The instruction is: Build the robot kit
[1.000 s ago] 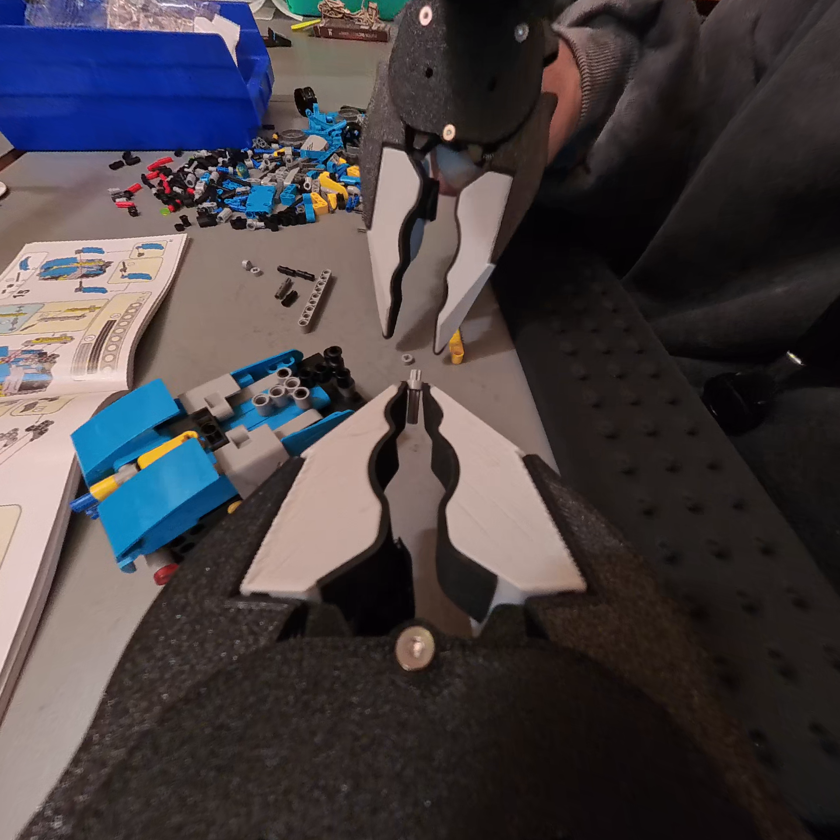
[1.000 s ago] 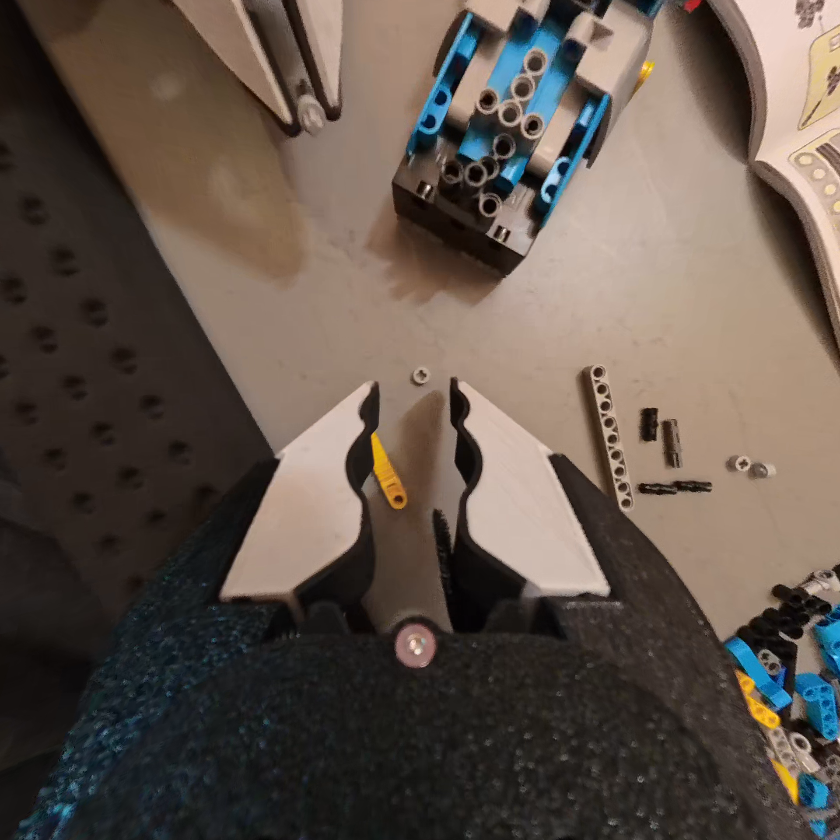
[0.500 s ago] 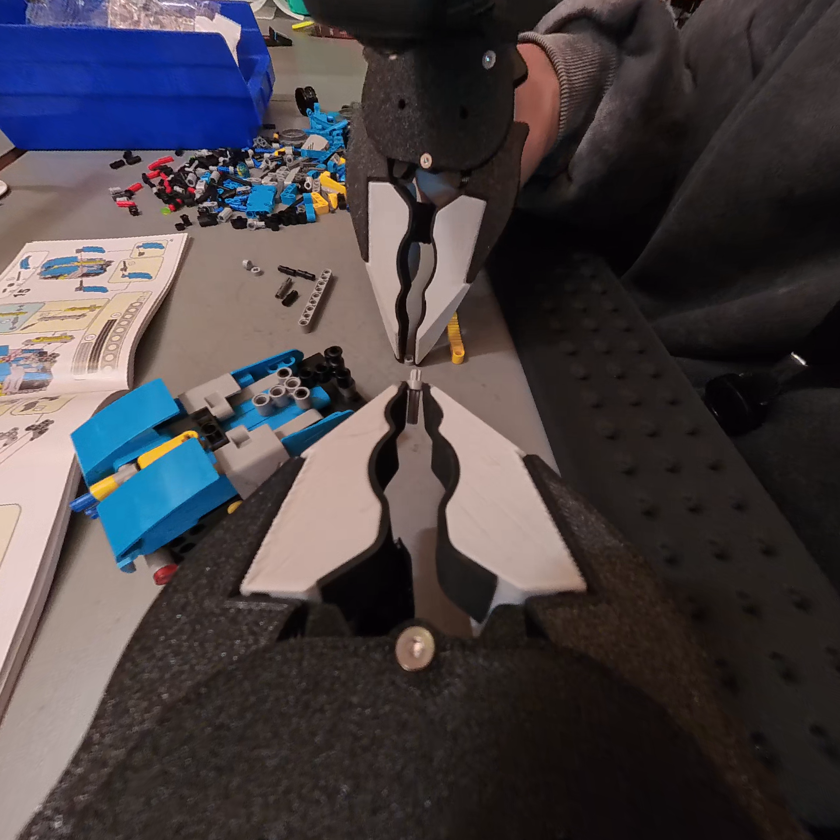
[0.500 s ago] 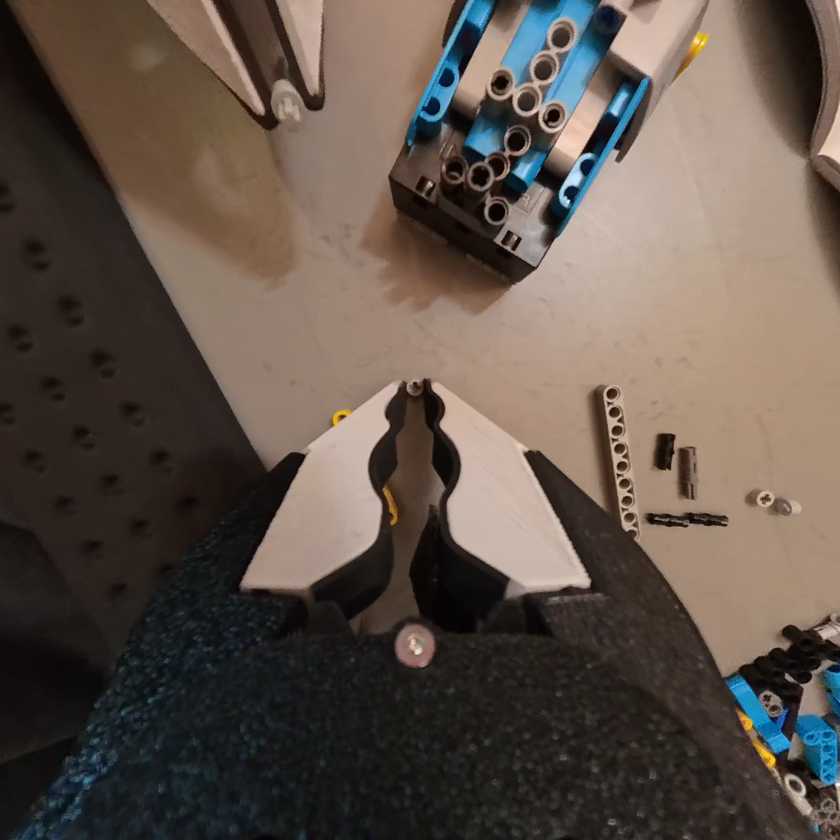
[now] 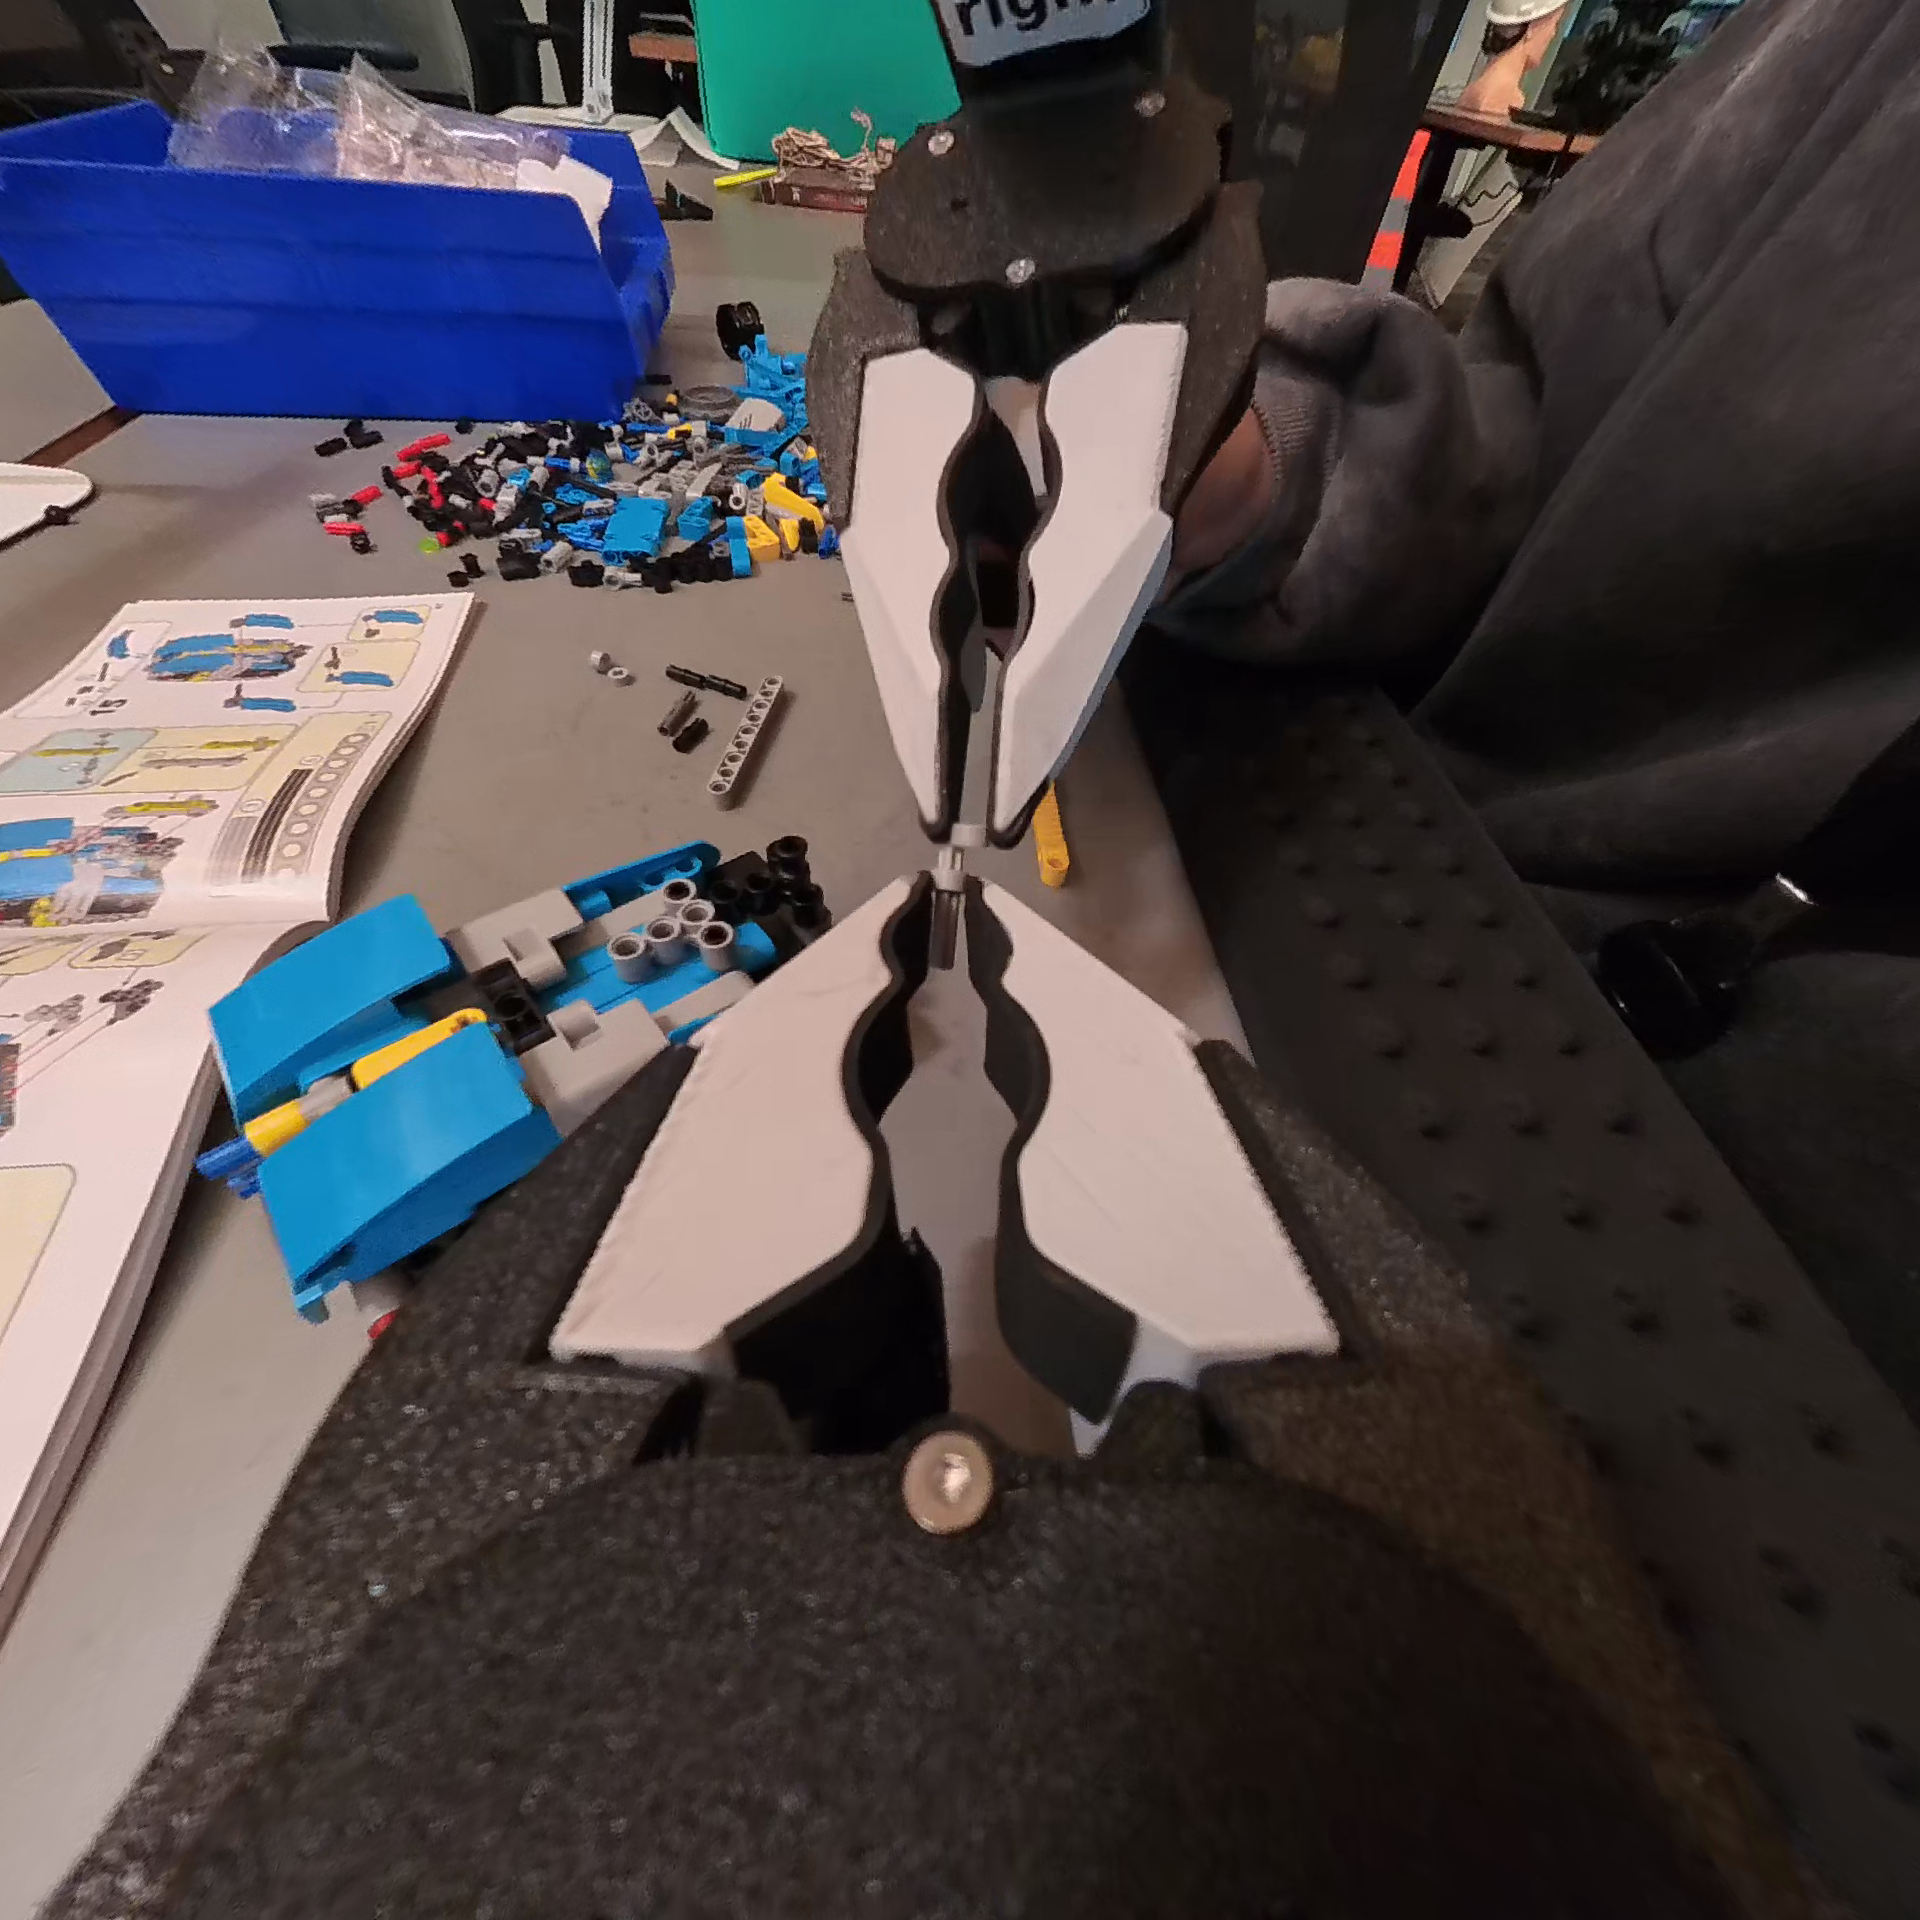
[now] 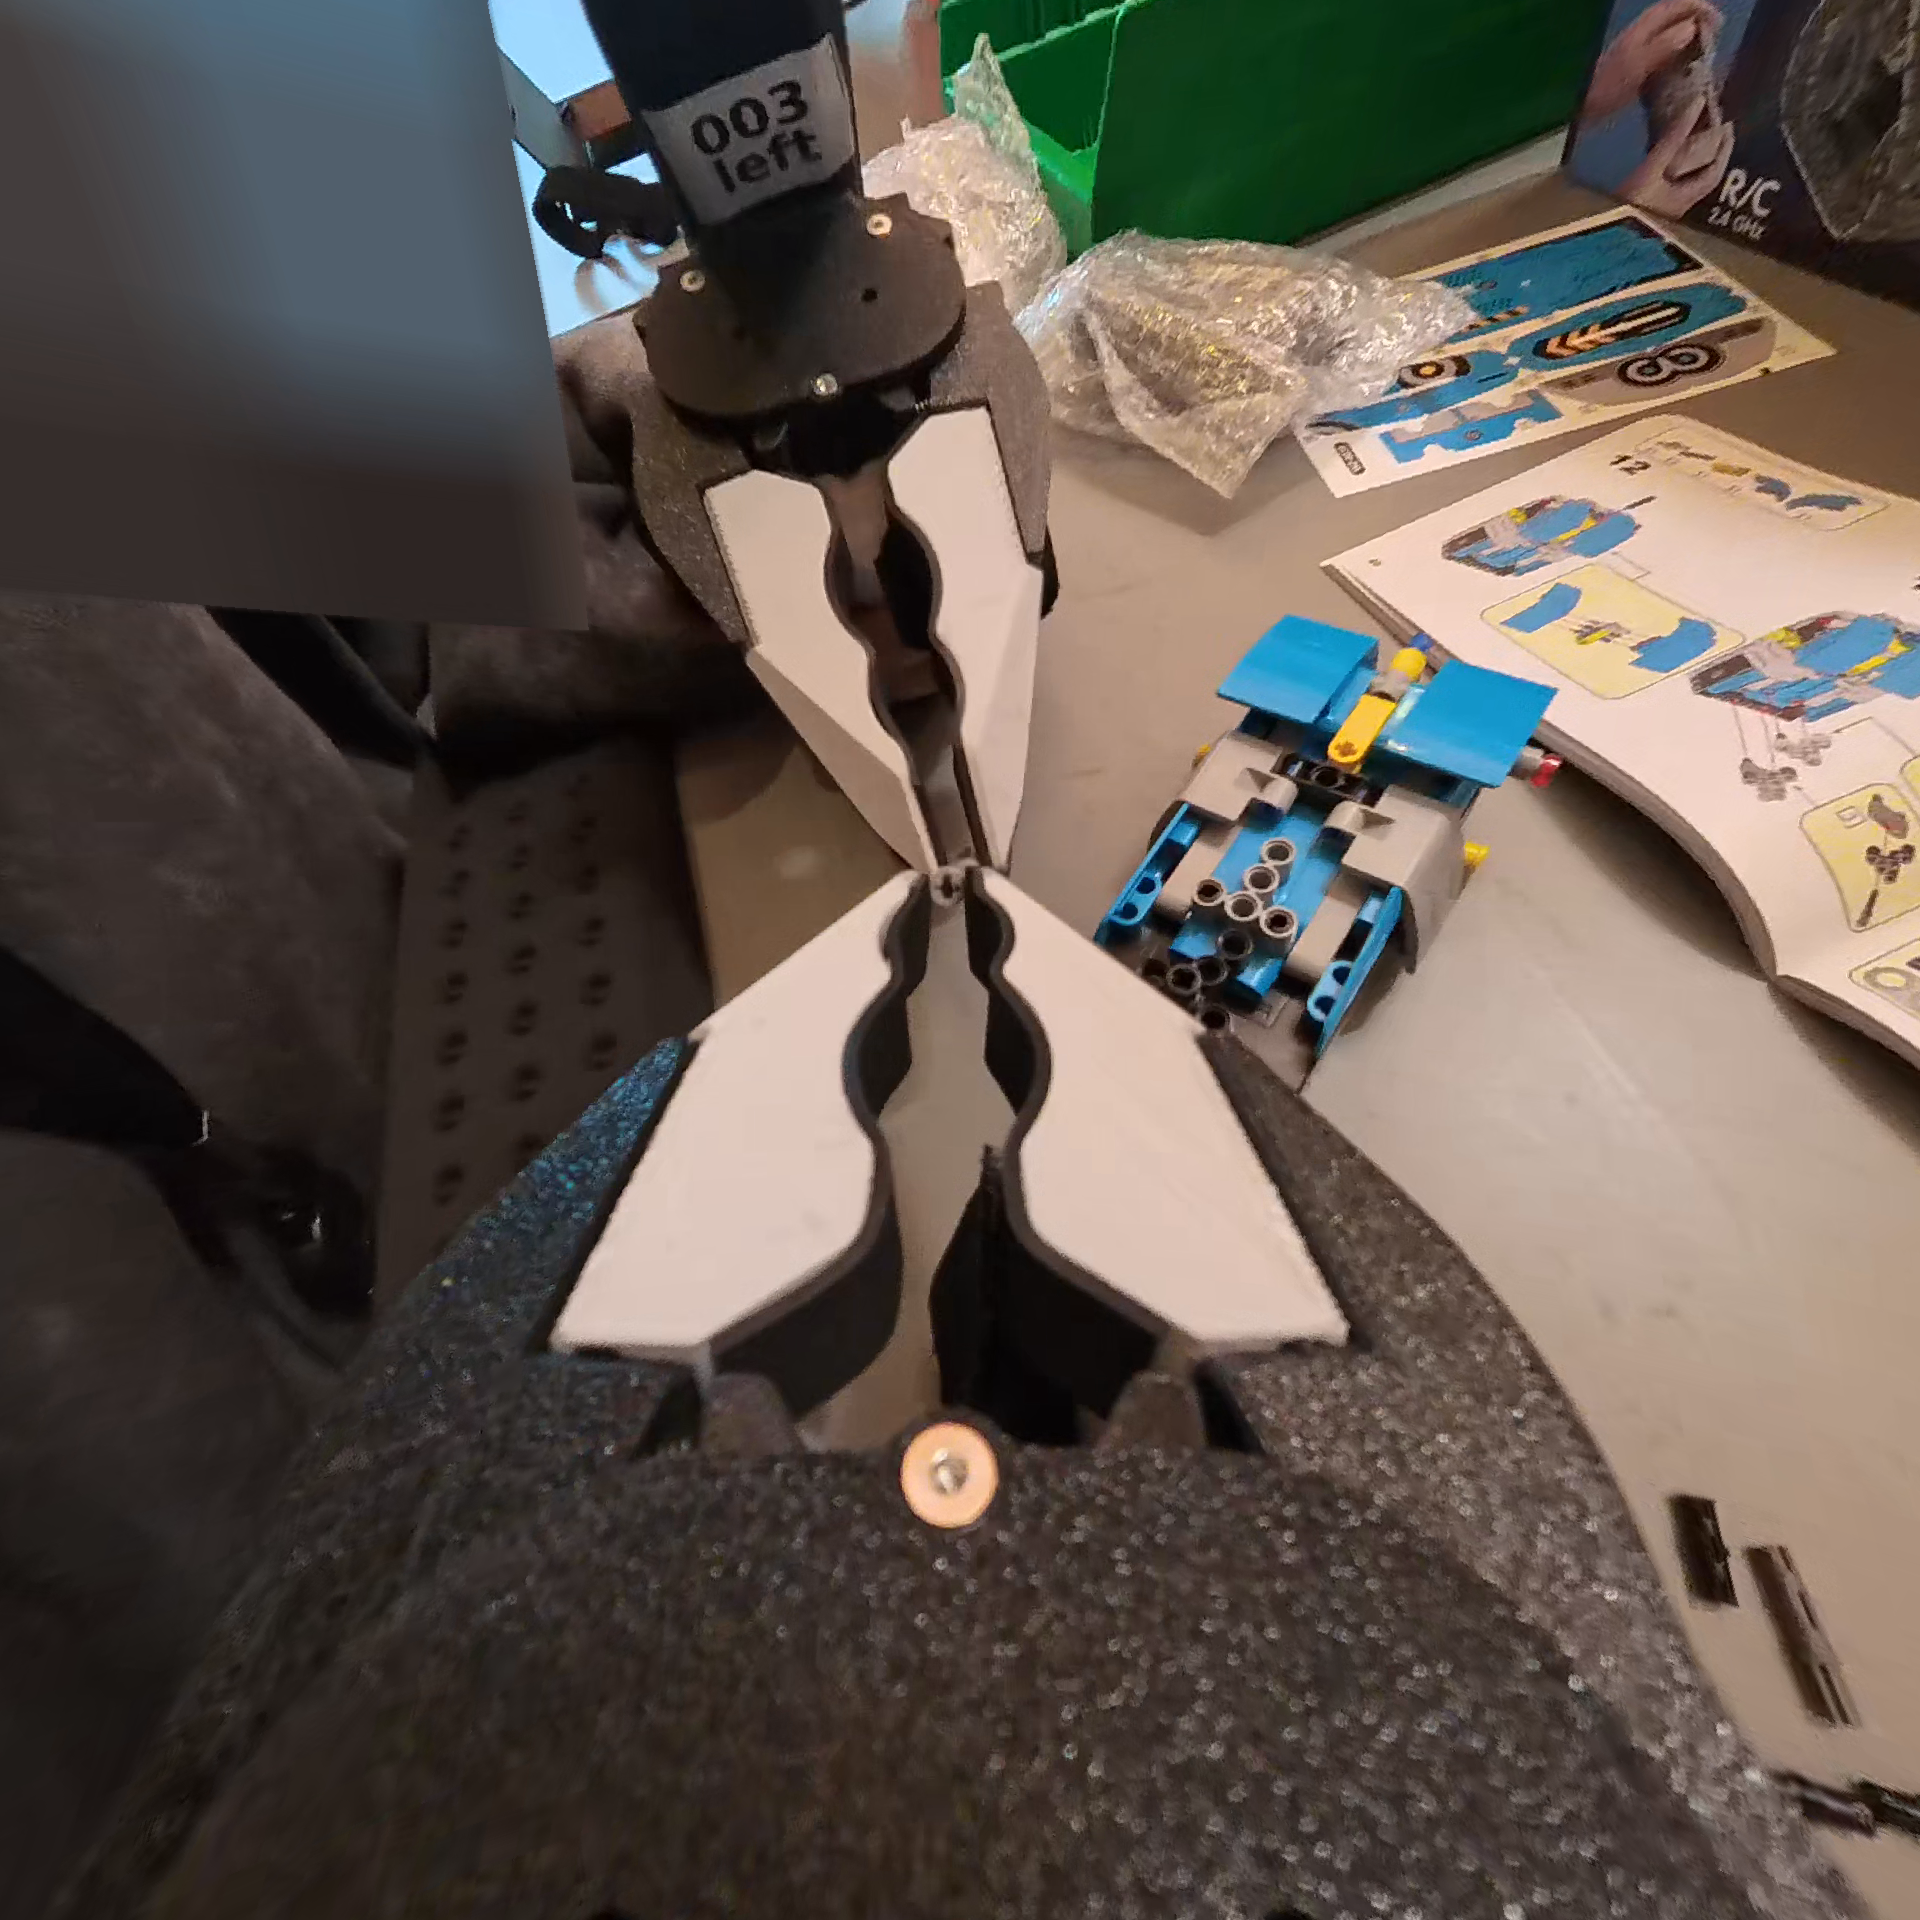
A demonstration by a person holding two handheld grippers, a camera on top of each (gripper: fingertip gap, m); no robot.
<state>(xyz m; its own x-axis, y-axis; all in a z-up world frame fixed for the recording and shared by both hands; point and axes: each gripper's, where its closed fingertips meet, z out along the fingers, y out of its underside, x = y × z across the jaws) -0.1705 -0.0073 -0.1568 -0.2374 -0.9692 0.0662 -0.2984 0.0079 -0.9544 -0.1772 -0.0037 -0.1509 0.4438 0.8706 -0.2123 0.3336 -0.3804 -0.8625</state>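
Here my left gripper pinches a thin grey-tipped dark plastic axle; my right gripper, clamped on a small light-grey plastic bushing, meets it tip-to-tip.

Even, soft indoor light, moderately bright on the grey counter, dimmer toward the dark clothing at the right of the left wrist view. Shadows faint and diffuse under the blue brick model. No harsh glare; mild sheen on crumpled plastic wrap. Strong fisheye bending at edges. Foam tool body in the near foreground soft; slight motion blur low in right wrist view.
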